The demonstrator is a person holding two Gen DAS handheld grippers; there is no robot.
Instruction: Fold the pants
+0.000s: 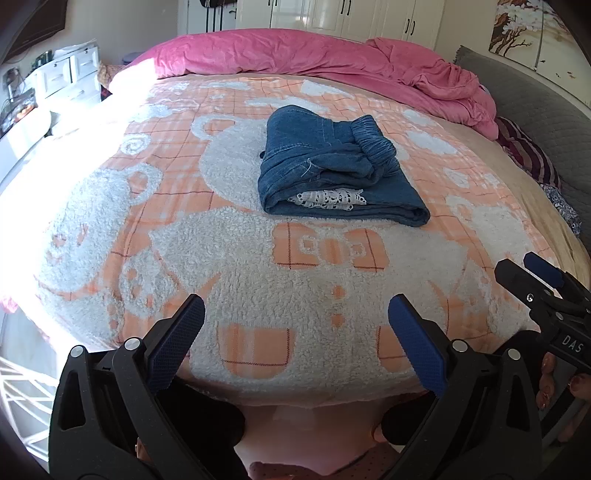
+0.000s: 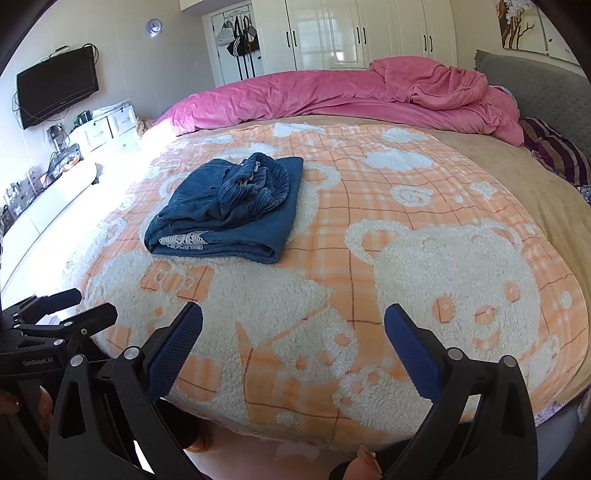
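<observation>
Pants (image 1: 338, 166) of blue denim lie folded in a thick bundle, elastic waistband on top, on the bed's fleecy orange bear-print blanket (image 1: 258, 266) before a rumpled pink duvet (image 1: 295, 51), well ahead of the left claw (image 1: 295, 343) and right claw (image 2: 293, 347), both spread wide and holding nothing.

Sunlit bedroom: white wardrobes (image 2: 354, 33), wall television (image 2: 57, 85).

You are facing a bed (image 1: 535, 177) covered by an orange plaid blanket (image 1: 229, 206) with fluffy white bears. Folded blue denim pants (image 1: 332, 166) are lying near its middle. A crumpled pink duvet (image 1: 295, 55) is lying along the far side.
</observation>
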